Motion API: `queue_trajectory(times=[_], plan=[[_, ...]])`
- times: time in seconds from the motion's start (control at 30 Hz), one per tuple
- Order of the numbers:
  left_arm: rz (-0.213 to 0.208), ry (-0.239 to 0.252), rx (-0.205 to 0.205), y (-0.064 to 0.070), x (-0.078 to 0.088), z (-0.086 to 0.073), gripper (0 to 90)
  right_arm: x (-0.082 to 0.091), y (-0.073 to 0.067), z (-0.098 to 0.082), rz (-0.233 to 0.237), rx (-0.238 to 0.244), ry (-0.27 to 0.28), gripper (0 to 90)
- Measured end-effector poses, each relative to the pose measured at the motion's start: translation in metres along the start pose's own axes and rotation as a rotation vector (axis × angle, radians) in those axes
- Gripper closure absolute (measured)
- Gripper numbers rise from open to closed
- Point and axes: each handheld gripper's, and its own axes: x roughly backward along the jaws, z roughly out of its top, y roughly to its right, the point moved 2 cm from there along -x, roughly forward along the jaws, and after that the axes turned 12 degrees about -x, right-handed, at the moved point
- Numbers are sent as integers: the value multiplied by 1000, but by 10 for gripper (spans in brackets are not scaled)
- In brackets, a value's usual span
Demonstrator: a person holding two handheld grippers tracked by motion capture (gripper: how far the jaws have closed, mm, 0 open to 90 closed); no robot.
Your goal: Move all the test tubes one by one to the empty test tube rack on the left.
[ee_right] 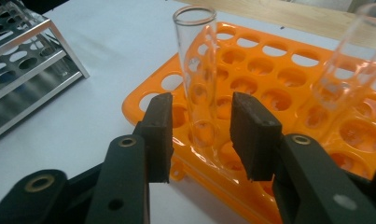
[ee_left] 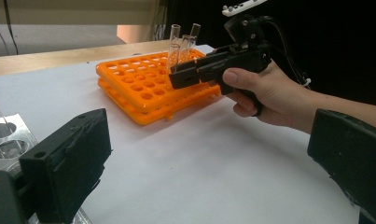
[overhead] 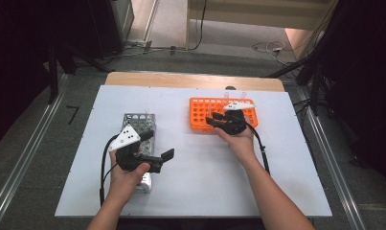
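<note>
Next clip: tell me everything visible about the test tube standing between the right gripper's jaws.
The test tube is clear, glass-like and looks empty, with a rimmed open top. It stands upright in a hole near the front edge of the orange rack. The right gripper brackets its lower part, with a gap on each side, so the pads are not touching it.

Looks like a lab setup: orange tube rack (overhead: 222, 114) and metal rack (overhead: 139, 122) mid-frame on a white tabletop (overhead: 200, 182), loose cables (overhead: 272, 48) on the floor upper right.
</note>
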Motion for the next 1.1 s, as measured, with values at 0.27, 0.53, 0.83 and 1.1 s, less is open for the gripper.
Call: queue_trajectory(times=[0.27, 0.53, 0.83, 1.1], plan=[[1, 4, 2, -1, 2, 1, 0, -9, -4, -1, -21, 24, 13, 636], [3, 3, 3, -1, 2, 2, 0, -9, -3, -1, -51, 43, 33, 736], [4, 3, -3, 0, 1, 3, 0, 7, -6, 7, -31, 39, 71, 738], [-3, 1, -15, 4, -1, 5, 0, 30, -12, 14, 4, 61, 108, 738]])
